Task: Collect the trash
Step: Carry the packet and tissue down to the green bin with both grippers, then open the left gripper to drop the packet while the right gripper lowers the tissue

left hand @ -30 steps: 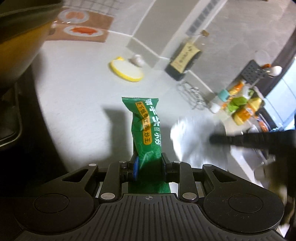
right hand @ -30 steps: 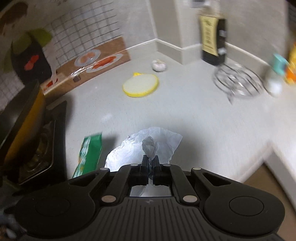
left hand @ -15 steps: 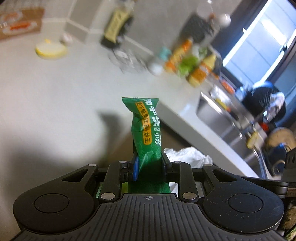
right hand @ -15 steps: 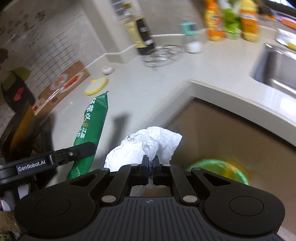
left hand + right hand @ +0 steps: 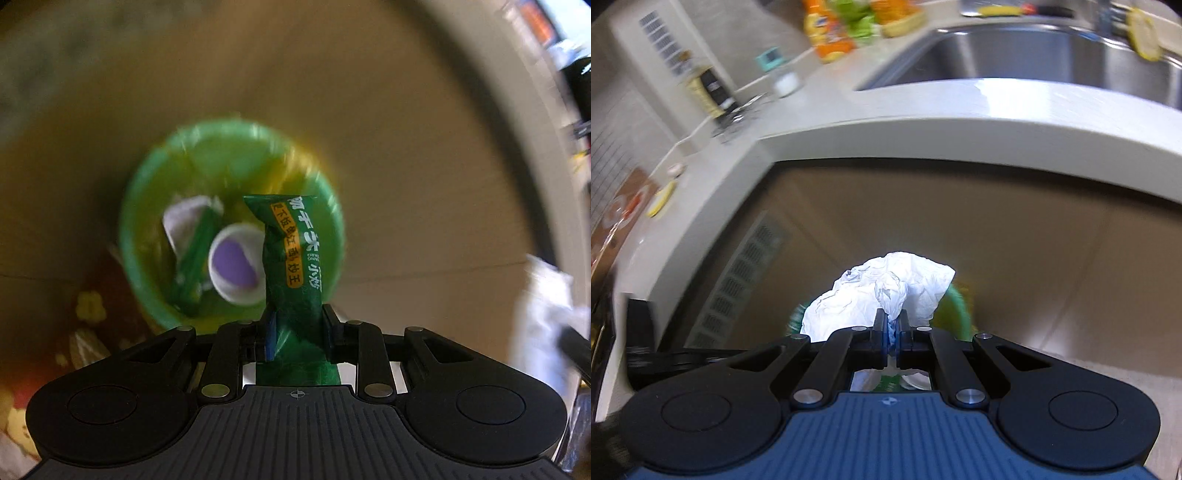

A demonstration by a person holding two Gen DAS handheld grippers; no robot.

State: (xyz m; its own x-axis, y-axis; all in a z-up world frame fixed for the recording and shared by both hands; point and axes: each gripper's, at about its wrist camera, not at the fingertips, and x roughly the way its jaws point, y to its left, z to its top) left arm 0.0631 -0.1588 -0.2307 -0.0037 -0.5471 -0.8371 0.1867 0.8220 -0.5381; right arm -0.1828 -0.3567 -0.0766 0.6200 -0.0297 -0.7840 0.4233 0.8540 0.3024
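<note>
The step in hand looks like dropping trash into the green bin (image 5: 147, 206) on the floor — it already holds a cup and a wrapper. Next, each gripper likely needs to open right above it.

The left gripper (image 5: 297, 332) tips down over the bin, squeezing the green snack packet (image 5: 291, 258). The right gripper (image 5: 894, 332) — near the bin's edge — pinches the white crumpled paper (image 5: 879, 295) tight.

Both my grippers over the bin, below the counter edge.

My left gripper (image 5: 297, 334) holds the green snack wrapper (image 5: 293, 258) above the round green plastic bin (image 5: 147, 295); right gripper (image 5: 894, 334) pinches the crumpled white tissue (image 5: 882, 291), steel sink (image 5: 1034, 55) behind.
</note>
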